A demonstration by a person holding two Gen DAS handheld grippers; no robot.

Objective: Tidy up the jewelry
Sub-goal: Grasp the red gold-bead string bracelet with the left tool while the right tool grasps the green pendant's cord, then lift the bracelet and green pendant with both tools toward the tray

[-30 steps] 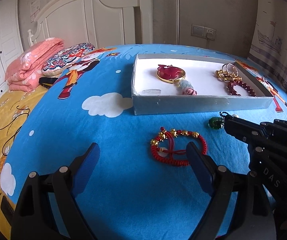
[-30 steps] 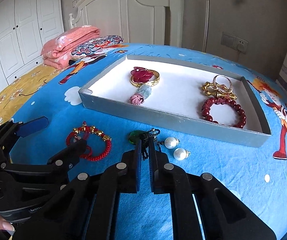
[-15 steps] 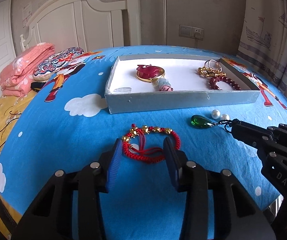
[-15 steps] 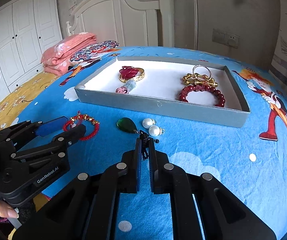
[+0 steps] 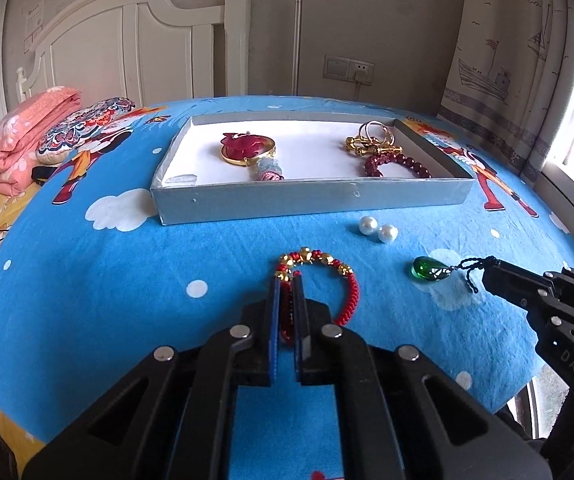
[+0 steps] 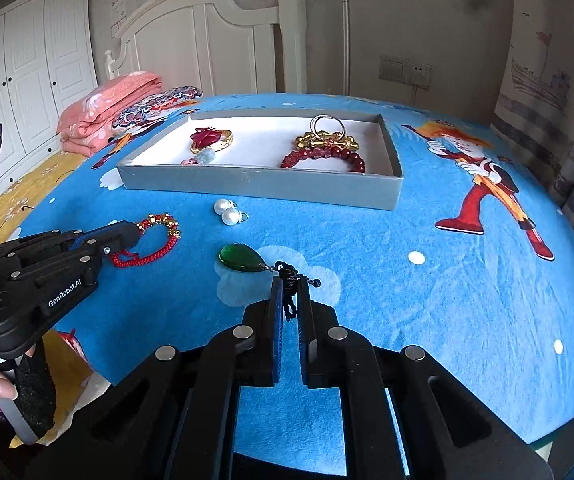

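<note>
**Now: both grips set, tray lies straight ahead**

Left gripper (image 5: 286,292): fingers clamped on the near-left arc of the red cord bracelet (image 5: 319,280). Rest of the loop w/ its gold beads fans out ahead and to the right of the fingers, resting on the bed (image 5: 107,280). Same grip seen from the right wrist cam, left gripper (image 6: 135,232) at the loop's left edge, bracelet (image 6: 155,240) spread to its right.

Right gripper (image 6: 289,288): fingers pinched on the black cord of the green pendant (image 6: 241,258). Stone lies ahead-left of the fingertips, long axis roughly along the cord, pointed end toward the fingers. In the left cam the pendant (image 5: 431,270) sits left of the right gripper (image 5: 487,270), cord taut-ish between.

Key relation: grey tray (image 5: 307,202) is directly beyond both items, near wall facing the grippers, so each piece has to go up and over that wall. Judging by position, the bracelet lines up w/ the tray's middle, bare white floor there; pendant lines up nearer the right end, where the dark red bead bracelet (image 5: 399,162) and gold rings (image 5: 371,140) already sit. Two pearls (image 5: 377,229) lie loose betw. the pendant and the tray wall, nearer the right gripper, untouched.

Risk, prob.: the hanging loop or stone catching the tray wall on the way in.
</note>
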